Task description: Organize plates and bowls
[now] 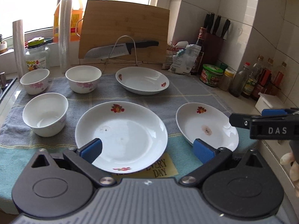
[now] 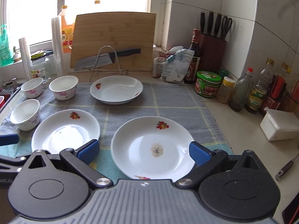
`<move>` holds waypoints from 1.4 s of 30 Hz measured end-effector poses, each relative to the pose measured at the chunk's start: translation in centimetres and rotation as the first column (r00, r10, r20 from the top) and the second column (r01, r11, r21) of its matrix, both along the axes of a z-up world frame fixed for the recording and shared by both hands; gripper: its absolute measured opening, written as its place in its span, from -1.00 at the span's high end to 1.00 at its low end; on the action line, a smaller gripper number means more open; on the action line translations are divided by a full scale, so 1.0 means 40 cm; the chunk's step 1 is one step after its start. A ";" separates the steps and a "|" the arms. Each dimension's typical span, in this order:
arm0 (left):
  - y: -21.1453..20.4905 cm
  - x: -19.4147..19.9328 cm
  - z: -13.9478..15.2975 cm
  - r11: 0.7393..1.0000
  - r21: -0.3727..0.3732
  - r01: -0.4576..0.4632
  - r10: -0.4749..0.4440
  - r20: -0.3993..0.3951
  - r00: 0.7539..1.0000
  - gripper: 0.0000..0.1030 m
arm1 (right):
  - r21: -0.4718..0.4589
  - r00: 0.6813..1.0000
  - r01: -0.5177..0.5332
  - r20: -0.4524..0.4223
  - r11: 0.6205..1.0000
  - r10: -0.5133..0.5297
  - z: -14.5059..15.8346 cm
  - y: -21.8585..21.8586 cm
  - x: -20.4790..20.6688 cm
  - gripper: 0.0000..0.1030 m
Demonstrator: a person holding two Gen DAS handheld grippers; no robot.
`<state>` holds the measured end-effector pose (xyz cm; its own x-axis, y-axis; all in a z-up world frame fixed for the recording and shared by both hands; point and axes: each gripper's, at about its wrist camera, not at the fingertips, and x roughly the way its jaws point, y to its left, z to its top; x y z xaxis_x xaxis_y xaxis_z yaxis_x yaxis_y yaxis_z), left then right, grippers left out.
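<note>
Left wrist view: left gripper point(image 1: 147, 150), jaws spread wide, poised over near rim of centre plate point(image 1: 121, 136) on cloth point(image 1: 186, 97). Right wrist view: right gripper point(image 2: 143, 152), likewise spread, straddling stained plate point(image 2: 154, 147); bowls point(image 2: 63, 87) far left.

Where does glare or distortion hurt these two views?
Left wrist: window blown out, bottles washed out, counter edges bowed by fisheye. Right wrist: the same window overexposed, highlights on the plates, wall tiles curved; both otherwise sharp.
</note>
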<state>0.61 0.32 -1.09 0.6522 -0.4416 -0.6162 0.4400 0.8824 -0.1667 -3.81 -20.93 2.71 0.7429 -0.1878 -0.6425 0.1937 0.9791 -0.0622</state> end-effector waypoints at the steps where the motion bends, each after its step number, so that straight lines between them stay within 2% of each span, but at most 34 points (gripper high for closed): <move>1: -0.018 0.000 -0.005 1.000 0.012 0.013 -0.013 -0.001 1.000 -0.99 | 0.005 1.000 0.007 -0.002 1.000 -0.007 -0.002 -0.018 0.006 -1.00; 7: -0.123 -0.005 -0.039 0.996 0.061 0.059 -0.060 0.019 0.998 -0.99 | 0.035 1.000 -0.011 -0.025 0.999 0.012 -0.027 -0.126 0.056 -1.00; 14: -0.239 0.009 -0.107 0.992 0.063 0.114 -0.110 -0.061 0.992 -0.99 | 0.072 0.998 0.000 -0.069 0.997 0.005 -0.064 -0.227 0.130 -1.00; 20: -0.334 0.002 -0.170 0.972 0.141 0.189 -0.180 -0.072 0.981 -0.99 | 0.104 0.994 -0.014 -0.103 0.994 0.025 -0.102 -0.278 0.174 -1.00; 27: -0.384 0.022 -0.231 0.965 0.176 0.195 -0.182 -0.085 0.980 -0.98 | 0.125 0.990 -0.025 -0.133 0.992 0.042 -0.136 -0.311 0.209 -1.00; 32: -0.408 0.024 -0.240 0.955 0.210 0.208 -0.205 -0.039 0.978 -0.99 | 0.145 0.988 -0.041 -0.143 0.989 0.062 -0.153 -0.335 0.227 -1.00; 37: -0.414 0.031 -0.245 0.955 0.200 0.218 -0.220 -0.013 0.975 -0.99 | 0.167 0.978 -0.117 -0.153 0.979 0.143 -0.175 -0.347 0.252 -1.00; 42: -0.415 0.037 -0.247 0.953 0.195 0.231 -0.235 -0.004 0.972 -0.99 | 0.227 0.953 -0.199 -0.181 0.953 0.242 -0.206 -0.362 0.287 -1.00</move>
